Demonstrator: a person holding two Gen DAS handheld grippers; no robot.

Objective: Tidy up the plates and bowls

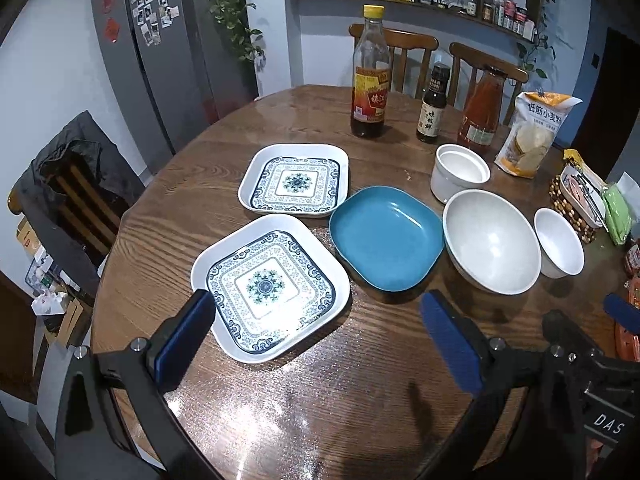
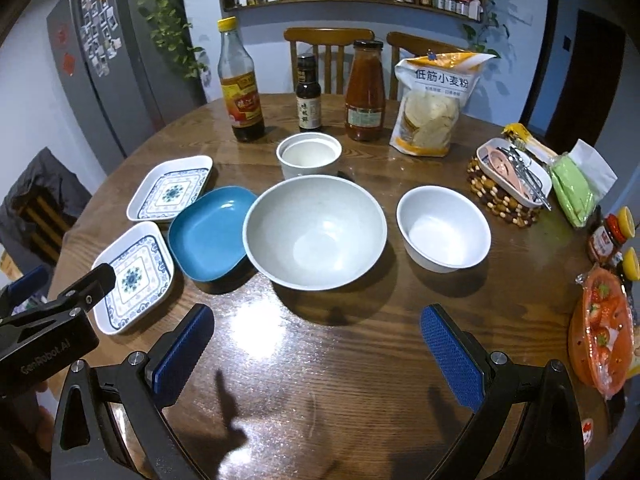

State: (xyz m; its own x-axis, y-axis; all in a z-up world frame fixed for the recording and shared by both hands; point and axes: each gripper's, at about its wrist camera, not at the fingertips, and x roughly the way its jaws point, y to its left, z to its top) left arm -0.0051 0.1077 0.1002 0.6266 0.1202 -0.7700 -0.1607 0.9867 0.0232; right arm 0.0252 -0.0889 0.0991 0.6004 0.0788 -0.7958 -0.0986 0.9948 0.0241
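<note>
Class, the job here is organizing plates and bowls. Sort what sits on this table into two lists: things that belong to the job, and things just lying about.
Belongs to the job:
near patterned plate
far patterned plate
blue plate
large grey bowl
small white bowl
white ceramic cup

Just lying about:
vinegar bottle
small dark bottle
red sauce bottle
flour bag
strawberry bag

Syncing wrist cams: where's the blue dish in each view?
Left wrist: blue dish sits centre, just right of the near patterned plate.
Right wrist: blue dish sits left of centre, against the large grey bowl.
Shared landmark: the large grey bowl borders the dish's right side in both views.
</note>
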